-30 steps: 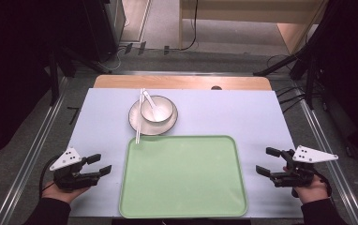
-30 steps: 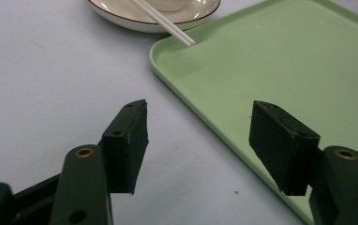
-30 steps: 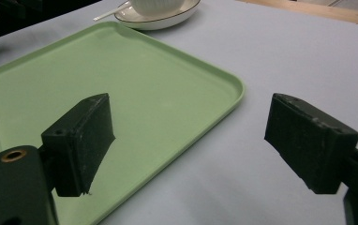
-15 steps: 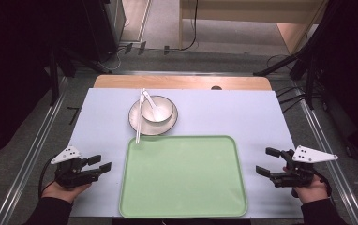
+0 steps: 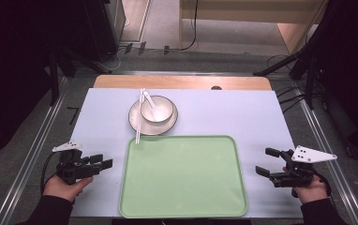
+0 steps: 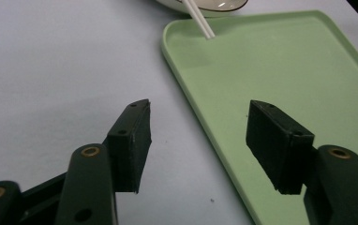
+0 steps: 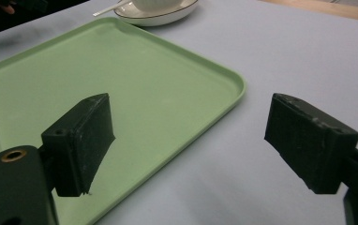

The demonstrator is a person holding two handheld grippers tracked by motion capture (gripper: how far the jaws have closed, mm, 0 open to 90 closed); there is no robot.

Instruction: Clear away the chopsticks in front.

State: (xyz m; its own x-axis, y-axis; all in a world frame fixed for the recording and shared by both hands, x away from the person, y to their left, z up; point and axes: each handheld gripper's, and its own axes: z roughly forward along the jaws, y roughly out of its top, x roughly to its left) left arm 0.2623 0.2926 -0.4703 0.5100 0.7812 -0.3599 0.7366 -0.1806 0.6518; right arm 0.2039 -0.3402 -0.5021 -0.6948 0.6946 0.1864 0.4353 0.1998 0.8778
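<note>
Presumably the bowl [image 5: 157, 109] on its plate [image 5: 152, 126], beyond the empty tray [image 5: 182, 206], goes onto the tray next. Left gripper [image 5: 103, 161] and right gripper [image 5: 267, 161] rest wide open on the worktop [image 5: 242, 117], holding nothing. Grip the plate rim level; chopsticks [image 5: 139, 116] and spoon [image 5: 150, 101] may slide.

From my left gripper view the plate [image 6: 205, 4] is cut off by the top edge, and the chopsticks [image 6: 199, 19] run out of frame there too. My right gripper view clips the bowl [image 7: 154, 3] at the top, contents unseen.
</note>
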